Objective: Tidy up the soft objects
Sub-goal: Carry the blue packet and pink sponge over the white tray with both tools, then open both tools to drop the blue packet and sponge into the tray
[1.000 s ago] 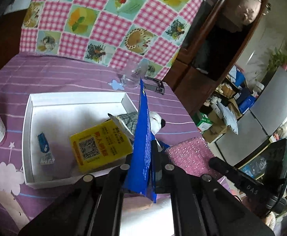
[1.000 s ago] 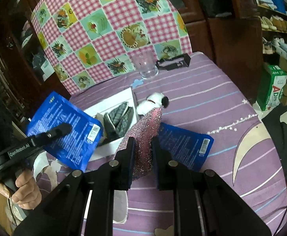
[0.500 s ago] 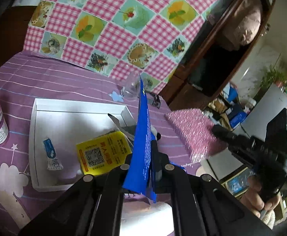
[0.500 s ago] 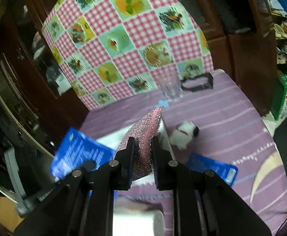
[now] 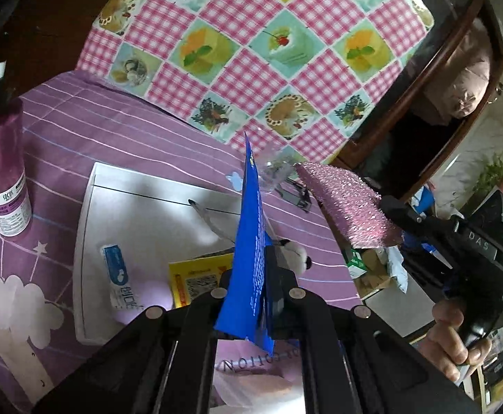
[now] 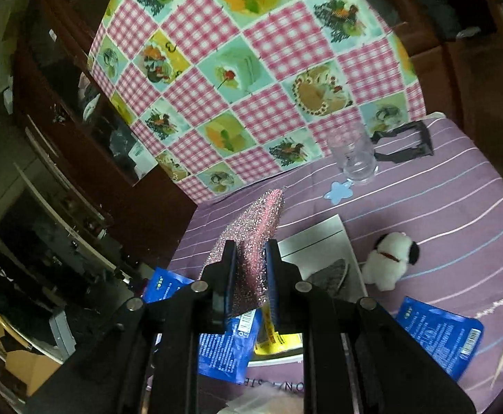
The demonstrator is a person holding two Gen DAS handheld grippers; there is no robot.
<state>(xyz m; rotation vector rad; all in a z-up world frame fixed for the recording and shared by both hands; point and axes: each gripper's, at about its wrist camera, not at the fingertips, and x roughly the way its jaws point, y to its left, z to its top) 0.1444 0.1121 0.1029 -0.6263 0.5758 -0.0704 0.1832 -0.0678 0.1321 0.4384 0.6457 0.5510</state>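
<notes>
Both grippers loaded, both carrying toward the white tray.

Left gripper: jaws nearly closed, pinching the blue packet by its lower edge; it stands upright, edge-on to my left camera, above the near right part of the tray. Right gripper: jaws narrow, clamped on the pink glitter sponge, held in the air above the tray's left rim.

How to do the step well (judgement): bring one item down at a time. The packet is thin and floppy, so I should tip it flat over the bare tray floor before letting go, or it may lean on the rim. Lower the sponge onto a free patch, clear of the yellow packet and the small white-blue sachet already lying inside. Keep the two grippers apart; they sit close over the tray.

Look of the things: packet glossy blue, white print, barcode on one face. Sponge rough, sparkly pink, slightly bent, squeezed where the pads bite.

Not yet sorted: plush dog on the purple cloth just right of the tray; second blue packet nearer me.
</notes>
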